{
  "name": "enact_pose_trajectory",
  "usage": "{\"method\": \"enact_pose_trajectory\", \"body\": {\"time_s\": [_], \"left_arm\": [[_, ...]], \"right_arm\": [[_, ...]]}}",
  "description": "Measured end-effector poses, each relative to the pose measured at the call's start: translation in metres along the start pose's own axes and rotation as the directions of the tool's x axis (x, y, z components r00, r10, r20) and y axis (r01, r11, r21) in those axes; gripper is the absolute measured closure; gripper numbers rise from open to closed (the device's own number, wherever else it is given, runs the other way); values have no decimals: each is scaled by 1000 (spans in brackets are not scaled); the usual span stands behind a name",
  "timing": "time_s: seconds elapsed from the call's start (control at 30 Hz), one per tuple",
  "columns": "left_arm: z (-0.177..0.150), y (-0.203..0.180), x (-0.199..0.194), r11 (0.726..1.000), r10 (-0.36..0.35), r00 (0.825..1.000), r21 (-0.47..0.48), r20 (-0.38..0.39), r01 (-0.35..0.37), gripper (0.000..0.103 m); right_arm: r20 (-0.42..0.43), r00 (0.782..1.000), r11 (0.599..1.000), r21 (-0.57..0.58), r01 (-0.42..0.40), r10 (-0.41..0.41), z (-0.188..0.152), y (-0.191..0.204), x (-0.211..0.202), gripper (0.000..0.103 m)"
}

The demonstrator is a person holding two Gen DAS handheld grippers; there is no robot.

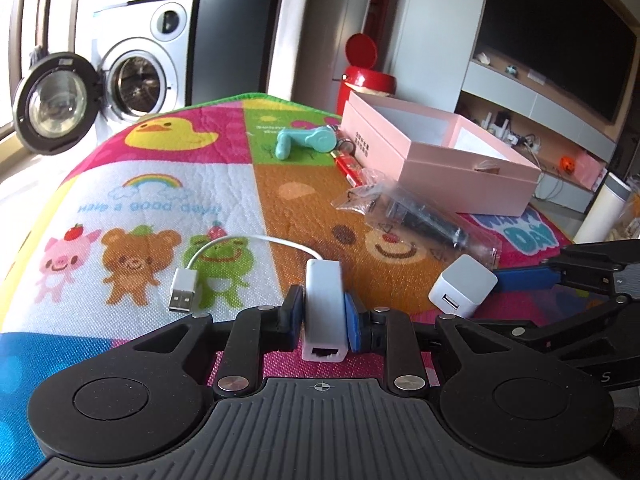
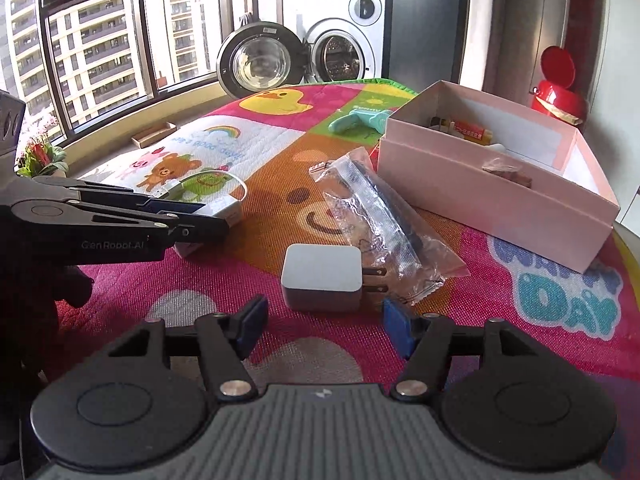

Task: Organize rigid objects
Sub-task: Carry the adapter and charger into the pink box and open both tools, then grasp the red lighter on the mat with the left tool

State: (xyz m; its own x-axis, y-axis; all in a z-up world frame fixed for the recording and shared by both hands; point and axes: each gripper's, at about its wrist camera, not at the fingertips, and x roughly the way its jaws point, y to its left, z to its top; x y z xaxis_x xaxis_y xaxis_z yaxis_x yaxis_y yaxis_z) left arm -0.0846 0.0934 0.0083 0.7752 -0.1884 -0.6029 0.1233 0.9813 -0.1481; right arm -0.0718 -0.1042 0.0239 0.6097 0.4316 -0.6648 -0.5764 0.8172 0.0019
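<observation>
A woven cartoon mat (image 1: 132,200) covers the table; a matte pink cardboard box (image 2: 492,196) (open-topped) sits at its far right. The right gripper (image 2: 322,330) hangs spread before the smooth cubic charger (image 2: 322,278), beside a crinkly plastic bag (image 2: 384,220); the left gripper (image 1: 323,316) is clamped on the rounded white adapter (image 1: 323,304), low over the mat.

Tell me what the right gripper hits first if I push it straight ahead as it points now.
The white charger cube. It lies on the play mat just ahead of the open right gripper, roughly centred between the fingers. Its prongs point right toward the plastic bag. Depth is approximate.
</observation>
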Motion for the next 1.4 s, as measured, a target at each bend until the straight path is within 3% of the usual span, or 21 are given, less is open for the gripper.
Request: {"method": "enact_pose_trajectory", "body": {"time_s": [0.17, 0.2, 0.23, 0.4, 0.5, 0.63, 0.77, 0.83, 0.9, 0.97, 1.03, 1.2, 1.3, 1.4], "left_arm": [[0, 2, 0, 1000, -8, 1000, 1, -4, 8, 77], [1, 3, 0, 1000, -11, 1000, -4, -3, 11, 77], [1, 4, 0, 1000, -13, 1000, -7, -1, 13, 77], [0, -3, -2, 999, -11, 1000, 47, 0, 11, 78], [1, -9, -8, 995, -70, 997, 73, -12, 71, 78], [14, -19, -24, 985, -144, 989, 105, 32, 140, 78], [64, -38, -47, 965, -205, 967, 199, 153, 173, 78], [93, -47, -55, 955, -238, 945, 230, 223, 186, 78], [127, -56, -57, 945, -291, 909, 237, 300, 225, 78], [156, -65, -48, 938, -322, 889, 234, 326, 254, 78], [181, -74, -28, 930, -354, 881, 220, 314, 295, 78], [215, -91, 40, 917, -399, 889, 117, 226, 382, 78], [221, -87, 84, 920, -390, 906, 35, 162, 390, 77], [215, -71, 105, 931, -362, 923, 8, 134, 364, 77]], "right_arm": [[16, 1000, 1000, 19, 12, -13, 7, -1, 10, 37], [19, 1000, 1000, 14, 14, -15, 7, -1, 10, 42], [23, 1000, 1000, 5, 14, -14, 7, 0, 9, 54], [23, 1000, 999, -51, 3, -2, 3, 2, -5, 54], [29, 1000, 998, -60, -2, 4, 0, -4, -18, 54], [89, 996, 998, -54, 25, -20, 8, -21, -47, 54], [232, 970, 996, -30, 84, -74, 32, -44, -91, 54], [305, 945, 992, -2, 129, -122, 50, -58, -112, 54], [352, 920, 985, 31, 170, -170, 67, -73, -124, 54], [380, 903, 980, 57, 192, -199, 82, -88, -127, 54], [377, 899, 975, 104, 199, -223, 103, -111, -120, 54], [313, 920, 968, 165, 191, -235, 138, -154, -78, 54], [251, 950, 976, 162, 146, -184, 152, -173, -45, 53], [219, 952, 963, 213, 167, -213, 145, -183, -30, 49]]}}
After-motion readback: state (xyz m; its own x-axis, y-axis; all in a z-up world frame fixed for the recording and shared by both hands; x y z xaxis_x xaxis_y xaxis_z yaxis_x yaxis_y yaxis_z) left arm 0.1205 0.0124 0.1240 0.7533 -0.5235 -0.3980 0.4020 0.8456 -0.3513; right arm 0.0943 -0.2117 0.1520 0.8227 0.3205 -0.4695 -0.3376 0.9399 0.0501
